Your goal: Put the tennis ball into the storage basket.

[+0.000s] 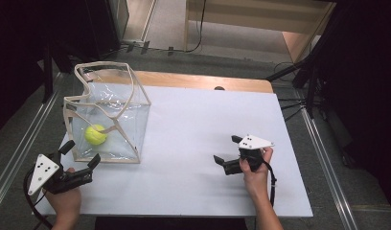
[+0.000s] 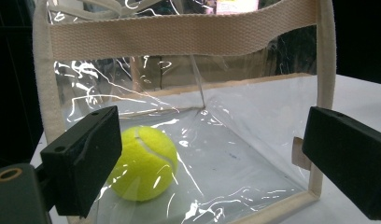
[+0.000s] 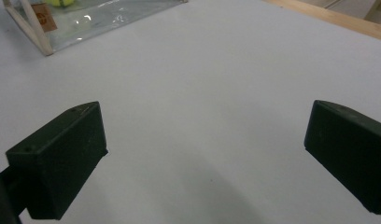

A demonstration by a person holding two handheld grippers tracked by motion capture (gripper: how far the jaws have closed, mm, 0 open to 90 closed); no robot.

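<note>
Ball's in the bag, you're lined up on it

Left gripper [image 1: 81, 154] jaws wide, just outside the clear bag [image 1: 136, 96] w/ ball [image 1: 96, 134] inside. Right gripper [image 1: 228, 150] wide too, empty, well apart. Next prob: grab the bag's near edge.

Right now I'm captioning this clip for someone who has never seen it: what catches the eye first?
The yellow tennis ball stands out first, lying inside the clear plastic bag with cream webbing trim at the table's left side. Just before the bag, the left gripper points at it with jaws wide apart. The right gripper, also open, sits over bare white tabletop on the right.
</note>
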